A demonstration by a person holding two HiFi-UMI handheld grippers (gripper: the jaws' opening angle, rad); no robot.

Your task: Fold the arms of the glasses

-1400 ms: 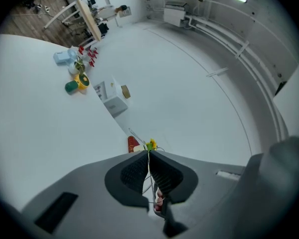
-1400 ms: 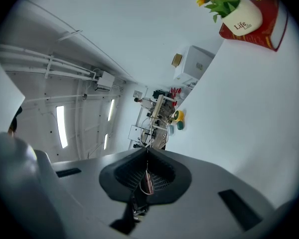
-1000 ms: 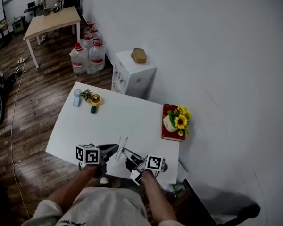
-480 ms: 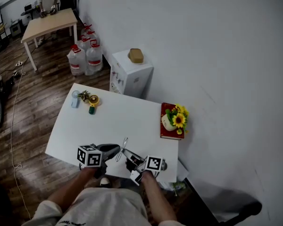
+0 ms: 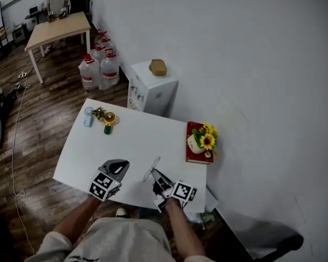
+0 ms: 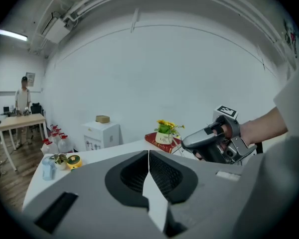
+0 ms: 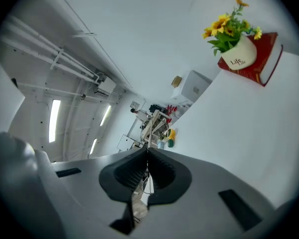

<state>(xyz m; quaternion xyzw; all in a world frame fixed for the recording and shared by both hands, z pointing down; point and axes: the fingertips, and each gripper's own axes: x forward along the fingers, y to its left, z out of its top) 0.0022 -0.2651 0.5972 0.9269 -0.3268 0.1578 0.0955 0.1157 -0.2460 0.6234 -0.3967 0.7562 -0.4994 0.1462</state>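
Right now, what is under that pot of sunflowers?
A red book lies under the white pot, on the white table. The cover beneath the pot is hidden.

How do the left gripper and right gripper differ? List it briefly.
The right gripper is clamped on the glasses; the left gripper holds nothing. The left gripper hovers apart from the glasses, to the right gripper's left. Both have jaws together.

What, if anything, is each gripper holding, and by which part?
The right gripper is shut on the glasses, pinching their thin frame; which part exactly is unclear. The left gripper is shut on nothing.
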